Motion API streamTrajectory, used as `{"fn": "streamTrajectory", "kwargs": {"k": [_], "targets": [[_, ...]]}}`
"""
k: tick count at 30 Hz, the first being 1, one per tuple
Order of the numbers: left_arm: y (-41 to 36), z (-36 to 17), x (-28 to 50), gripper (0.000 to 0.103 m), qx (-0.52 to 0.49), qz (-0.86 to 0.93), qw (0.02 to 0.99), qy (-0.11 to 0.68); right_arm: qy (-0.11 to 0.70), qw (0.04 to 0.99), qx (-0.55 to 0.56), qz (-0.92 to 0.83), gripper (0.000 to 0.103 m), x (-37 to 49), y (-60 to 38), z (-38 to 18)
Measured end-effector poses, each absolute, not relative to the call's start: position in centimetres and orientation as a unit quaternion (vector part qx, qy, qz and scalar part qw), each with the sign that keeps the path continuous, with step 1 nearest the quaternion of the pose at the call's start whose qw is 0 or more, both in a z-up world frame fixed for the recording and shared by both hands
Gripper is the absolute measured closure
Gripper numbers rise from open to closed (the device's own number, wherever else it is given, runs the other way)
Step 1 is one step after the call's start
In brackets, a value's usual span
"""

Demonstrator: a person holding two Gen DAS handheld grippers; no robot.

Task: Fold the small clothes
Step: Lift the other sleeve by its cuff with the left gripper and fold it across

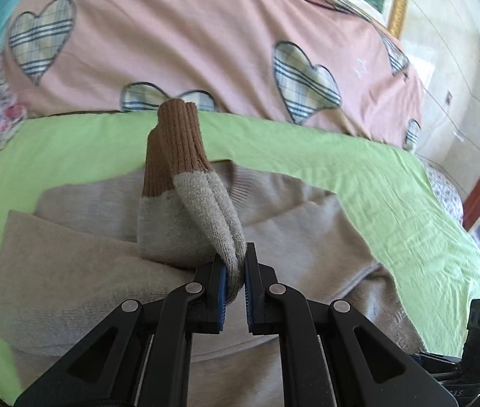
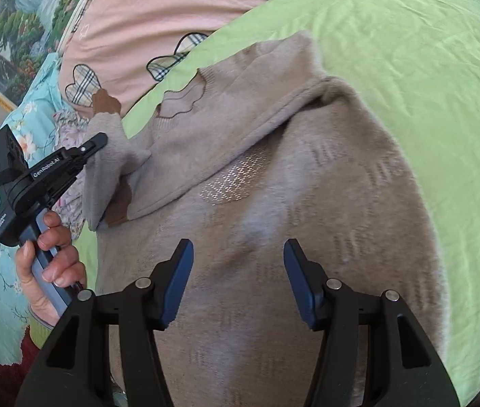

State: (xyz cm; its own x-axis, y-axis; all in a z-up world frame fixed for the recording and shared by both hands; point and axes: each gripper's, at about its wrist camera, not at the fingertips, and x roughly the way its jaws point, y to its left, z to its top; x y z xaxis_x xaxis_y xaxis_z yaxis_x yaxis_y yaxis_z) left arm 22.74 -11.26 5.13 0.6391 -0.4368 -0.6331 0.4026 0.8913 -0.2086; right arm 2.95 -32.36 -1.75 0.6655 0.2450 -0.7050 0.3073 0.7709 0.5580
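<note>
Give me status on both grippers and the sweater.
Left gripper shut on sleeve, lifted. Right gripper open above sweater body. Sweater on green sheet; nothing in the way.

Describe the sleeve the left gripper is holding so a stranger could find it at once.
Start at the green sheet spread over the bed, where a beige sweater lies flat. At its edge, one sleeve is lifted off the sweater's body, pinched in the left gripper. Its ribbed brown cuff sticks up above everything else, unlike the flat beige knit around it.

Fuzzy knit sweater [image 2: 273, 203]; crinkled cotton sheet [image 2: 426, 51]
</note>
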Motion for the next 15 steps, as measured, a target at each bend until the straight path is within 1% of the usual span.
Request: {"fn": "streamTrajectory", "kwargs": {"k": [4,7,9,10,11,12,15], "targets": [[-16.2,2.4,22.8,0.094,0.027,-0.269,0.888,0.372,0.401,0.846,0.349,-0.031,0.046,2.5,-33.4,-1.8],[-18.2,0.3,22.7,0.078,0.063,-0.288,0.872,0.391,0.399,0.846,0.352,-0.038,0.046,2.5,-33.9,-1.7],[-18.6,-0.4,22.1,0.060,0.082,-0.292,0.867,0.395,0.399,0.846,0.352,-0.040,0.046,2.8,-34.0,-1.5],[-18.3,-0.3,21.5,0.055,0.087,-0.294,0.868,0.391,0.399,0.846,0.351,-0.039,0.046,2.9,-34.1,-1.4],[-17.7,-0.1,20.8,0.048,0.089,-0.296,0.869,0.386,0.398,0.847,0.350,-0.039,0.046,3.3,-34.1,-1.3],[-17.0,0.3,20.0,0.044,0.090,-0.297,0.872,0.379,0.398,0.847,0.349,-0.036,0.046,3.6,-34.1,-1.2],[-14.1,1.0,18.4,0.039,0.090,-0.281,0.880,0.371,0.401,0.849,0.343,-0.025,0.046,5.2,-34.0,-1.1]]}}
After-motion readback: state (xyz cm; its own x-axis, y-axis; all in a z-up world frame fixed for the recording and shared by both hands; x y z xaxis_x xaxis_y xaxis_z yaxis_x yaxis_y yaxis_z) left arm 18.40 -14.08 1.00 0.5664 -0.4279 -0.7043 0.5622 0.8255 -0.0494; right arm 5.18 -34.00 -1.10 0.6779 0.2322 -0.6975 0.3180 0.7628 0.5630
